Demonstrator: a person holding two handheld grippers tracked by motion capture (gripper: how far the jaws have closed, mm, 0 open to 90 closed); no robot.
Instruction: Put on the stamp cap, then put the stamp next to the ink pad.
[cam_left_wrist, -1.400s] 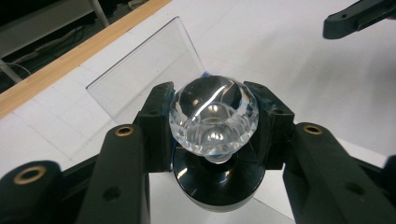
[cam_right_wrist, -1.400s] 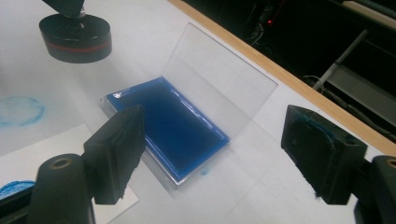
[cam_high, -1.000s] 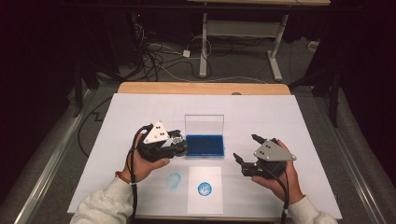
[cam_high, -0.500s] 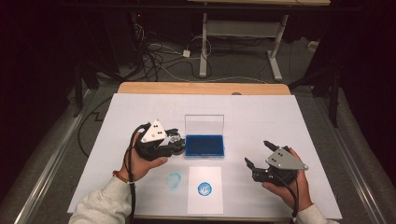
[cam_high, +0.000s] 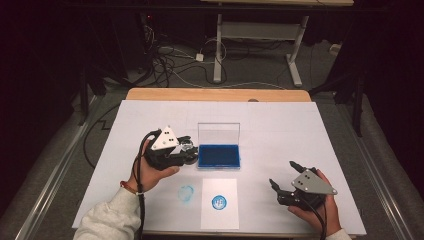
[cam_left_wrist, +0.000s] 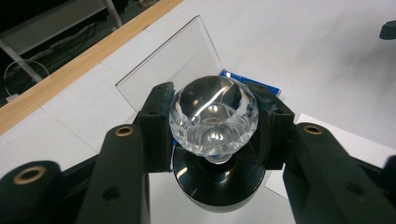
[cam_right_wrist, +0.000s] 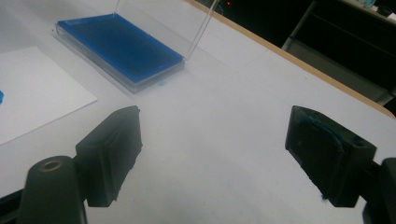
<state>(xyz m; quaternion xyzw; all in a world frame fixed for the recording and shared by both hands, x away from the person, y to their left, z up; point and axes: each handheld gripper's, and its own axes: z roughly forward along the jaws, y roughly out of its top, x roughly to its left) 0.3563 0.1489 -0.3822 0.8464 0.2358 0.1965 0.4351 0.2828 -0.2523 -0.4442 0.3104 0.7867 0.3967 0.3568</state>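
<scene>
Faceted clear-glass stamp (cam_left_wrist: 213, 116) pinched in left claw (cam_high: 184, 150) just beside open blue ink pad (cam_high: 218, 156) on tabletop (cam_high: 280, 130) — slick, liable to slip or smear ink — right claw (cam_high: 286, 181) wide, empty.

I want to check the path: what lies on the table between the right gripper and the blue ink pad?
In the high view, bare white table separates the right gripper from the blue ink pad.
</scene>
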